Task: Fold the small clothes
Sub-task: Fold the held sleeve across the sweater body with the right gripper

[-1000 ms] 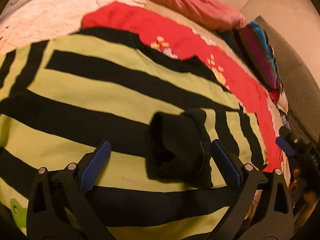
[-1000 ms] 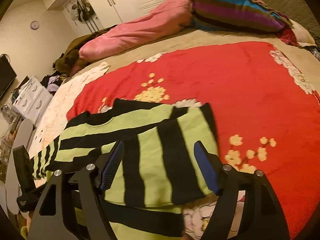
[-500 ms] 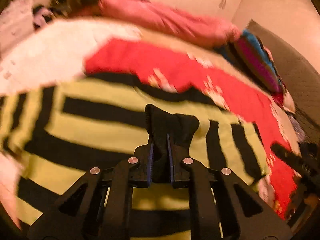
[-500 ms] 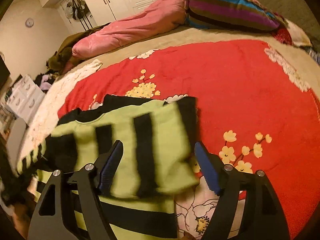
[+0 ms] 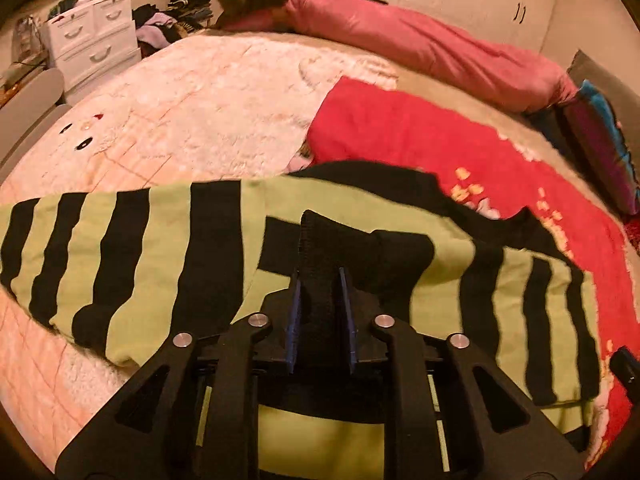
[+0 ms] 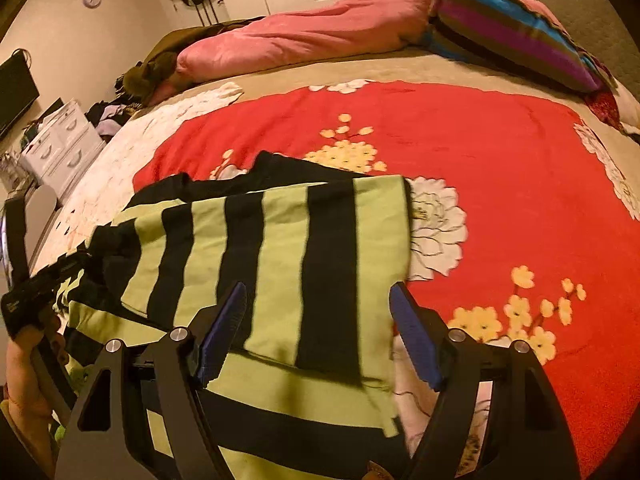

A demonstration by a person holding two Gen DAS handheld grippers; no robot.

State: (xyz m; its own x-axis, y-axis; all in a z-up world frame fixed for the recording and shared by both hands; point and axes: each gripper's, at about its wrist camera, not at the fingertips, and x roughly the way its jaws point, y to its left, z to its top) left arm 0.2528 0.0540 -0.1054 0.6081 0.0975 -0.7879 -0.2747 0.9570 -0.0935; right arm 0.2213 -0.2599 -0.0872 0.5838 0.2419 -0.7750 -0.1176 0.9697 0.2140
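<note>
A green and black striped sweater (image 5: pixel 168 240) lies on the bed; it also shows in the right wrist view (image 6: pixel 280 248). My left gripper (image 5: pixel 320 280) is shut on the sweater's black sleeve cuff (image 5: pixel 320 252) and holds it up over the body of the sweater. The left gripper also shows at the left edge of the right wrist view (image 6: pixel 60 268). My right gripper (image 6: pixel 316 320) is open and empty, hovering over the folded sleeve part near the sweater's right edge.
A red flowered blanket (image 6: pixel 480 152) covers the bed under the sweater. A white fluffy blanket (image 5: pixel 208 112) lies to the left. A pink duvet (image 5: pixel 420 48) and a striped pillow (image 6: pixel 512 28) lie at the back. White drawers (image 5: pixel 92 36) stand beside the bed.
My left gripper closed on the black cuff and lifted it, drawing the sleeve across the sweater. My right gripper stayed open and shifted slightly.
</note>
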